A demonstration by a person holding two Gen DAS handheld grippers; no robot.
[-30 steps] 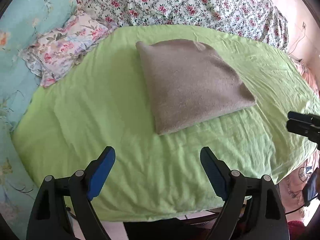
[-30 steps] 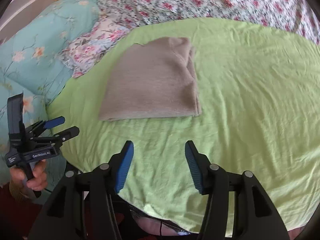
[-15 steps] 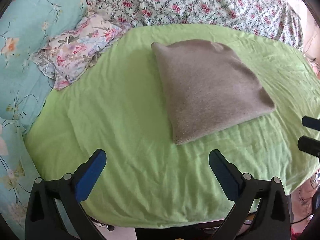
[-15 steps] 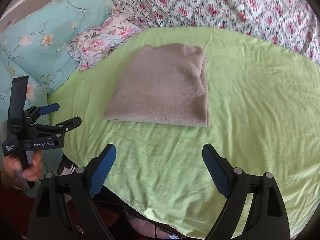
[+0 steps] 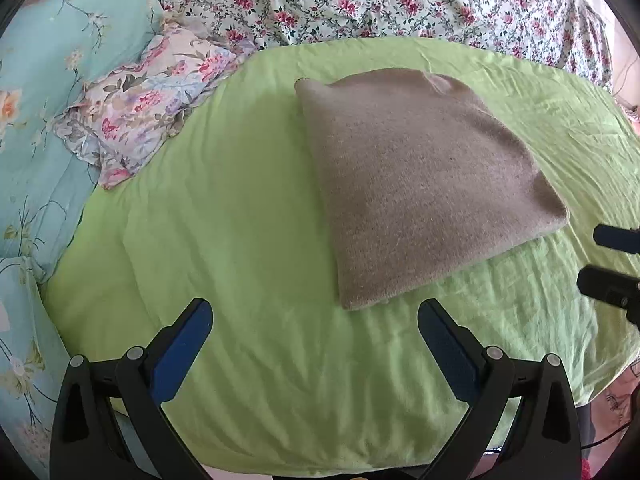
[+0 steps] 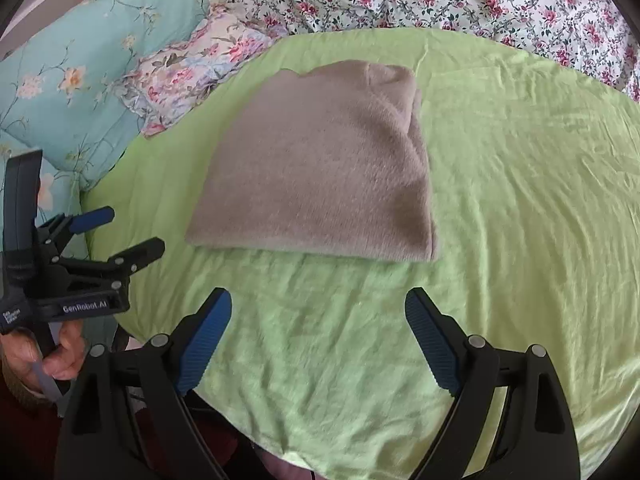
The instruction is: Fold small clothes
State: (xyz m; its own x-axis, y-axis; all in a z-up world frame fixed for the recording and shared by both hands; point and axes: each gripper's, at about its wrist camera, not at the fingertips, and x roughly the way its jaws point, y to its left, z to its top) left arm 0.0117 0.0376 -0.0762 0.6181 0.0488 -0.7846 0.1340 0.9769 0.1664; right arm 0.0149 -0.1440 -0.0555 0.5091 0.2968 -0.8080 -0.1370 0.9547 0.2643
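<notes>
Floral pillow [image 5: 148,108] beside folded garment [image 5: 416,184], green sheet [image 5: 240,240]

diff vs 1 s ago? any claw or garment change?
The right claw opened wide from a narrower gap; the left claw also spread a bit wider. Both views shifted slightly as the hands moved. Neither took hold of anything. The folded grey-brown knit garment lies as before on the light green sheet, untouched.

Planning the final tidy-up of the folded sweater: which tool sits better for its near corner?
Probably the left tool: the gray sweater has its near corner just ahead of its open fingers. The right tool, also open, sits further back from the near edge.
</notes>
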